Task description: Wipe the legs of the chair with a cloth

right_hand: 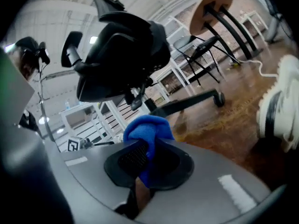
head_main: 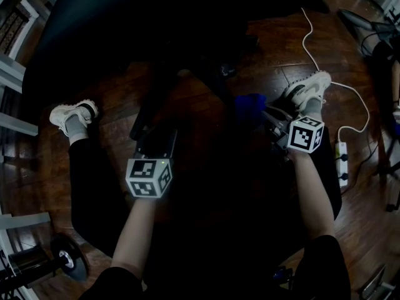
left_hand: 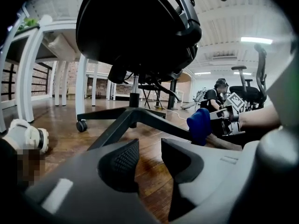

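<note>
Cloth, blue, bunched and clenched in right claw, with a tuft left proud of the tips, likely to serve as the wiping pad. Held low, close against one black leg in the star base of the chair; contact not certain. Left claw released, nothing between its jaws, aimed at the base from the other side, probably kept free to steady or turn the chair. Underfoot, dark glossy wooden floor, with a white power strip and cable at the right. Around, white desk legs and more office chairs further off.
</note>
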A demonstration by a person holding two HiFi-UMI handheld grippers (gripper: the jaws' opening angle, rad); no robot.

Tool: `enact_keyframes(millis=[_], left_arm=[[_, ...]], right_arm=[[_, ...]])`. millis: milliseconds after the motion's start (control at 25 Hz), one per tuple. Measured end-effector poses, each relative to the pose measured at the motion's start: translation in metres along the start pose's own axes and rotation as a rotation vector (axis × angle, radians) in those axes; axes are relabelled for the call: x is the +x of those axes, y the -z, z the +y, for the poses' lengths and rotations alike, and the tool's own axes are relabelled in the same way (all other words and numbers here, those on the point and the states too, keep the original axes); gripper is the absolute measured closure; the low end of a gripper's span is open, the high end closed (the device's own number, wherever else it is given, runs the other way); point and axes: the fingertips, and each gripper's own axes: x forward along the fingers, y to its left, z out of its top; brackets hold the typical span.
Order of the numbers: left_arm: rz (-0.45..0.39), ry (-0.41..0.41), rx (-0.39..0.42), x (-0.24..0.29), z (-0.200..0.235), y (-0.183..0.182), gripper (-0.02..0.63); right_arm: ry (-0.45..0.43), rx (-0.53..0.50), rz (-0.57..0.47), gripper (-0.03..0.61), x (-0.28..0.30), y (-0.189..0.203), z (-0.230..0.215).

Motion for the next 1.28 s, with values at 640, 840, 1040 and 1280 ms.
enact_keyframes(millis=[640, 840, 1040, 1280], left_arm=[[-0.139, 0.062, 0.032, -0.076, -0.002, -0.005, 0.463], [-0.144, 0.077, 0.009, -0.073, -0.014, 0.020, 0.463], [-0.163, 0.098, -0.006, -0.078, -0.018, 0.020, 0.474], [-0.146, 0.084, -0.028, -0.082, -0.011, 0.025, 0.476]], right_arm=[[0.056, -0.211, -0.275, 0.545, -0.018, 0.022, 0.117], [0.136, -0.296, -0.170, 0.546, -0.001, 0.066, 0.111], [0.146, -0.360, -0.196, 0.546, 0.004, 0.067, 0.120], [0.150, -0.333, -0.180, 0.546, 0.001, 0.069, 0.115]])
